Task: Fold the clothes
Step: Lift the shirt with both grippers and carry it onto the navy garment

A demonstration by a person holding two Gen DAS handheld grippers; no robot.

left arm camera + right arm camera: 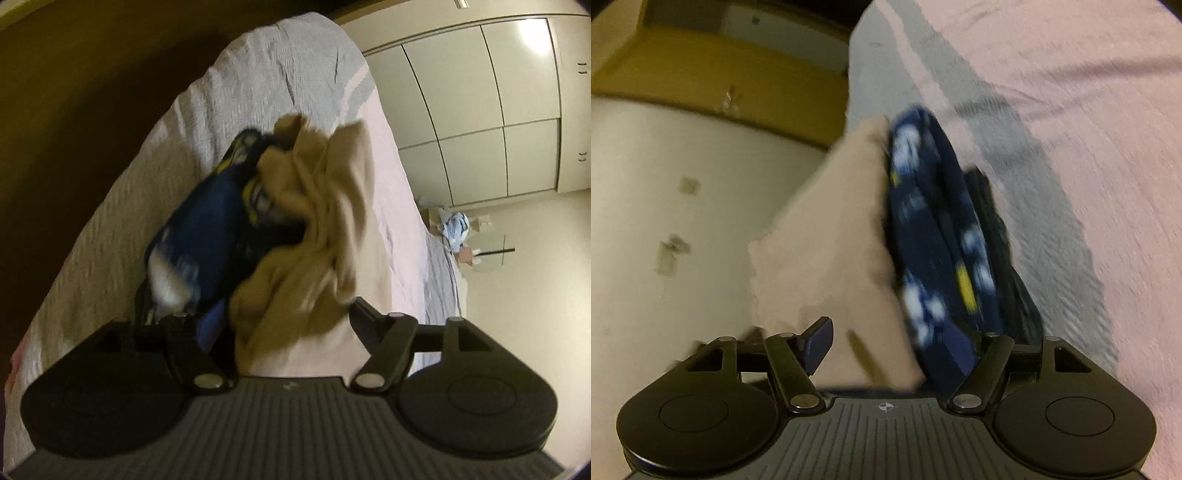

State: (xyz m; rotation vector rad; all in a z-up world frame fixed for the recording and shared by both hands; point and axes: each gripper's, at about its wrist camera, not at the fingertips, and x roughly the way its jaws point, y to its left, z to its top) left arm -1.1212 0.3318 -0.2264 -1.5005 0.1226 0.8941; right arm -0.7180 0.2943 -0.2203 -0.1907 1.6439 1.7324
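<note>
A beige garment [317, 229] and a dark blue patterned garment [210, 236] with white and yellow marks hang bunched together above the bed. My left gripper [288, 325] has its jaws spread wide around the bundle, with the cloth between them. In the right wrist view the beige garment [827, 236] and the blue garment [934, 236] fill the space between the jaws of my right gripper [905, 343], which also stand wide apart around the bundle. Both views are blurred by motion.
The bed has a pink cover [1089, 110] with a grey stripe [1027, 177] and a pale textured sheet [122, 206]. White wardrobe doors [480, 110] stand beyond. A heap of light blue clothes [456, 227] lies on the floor. A brown headboard [720, 77] is at the left.
</note>
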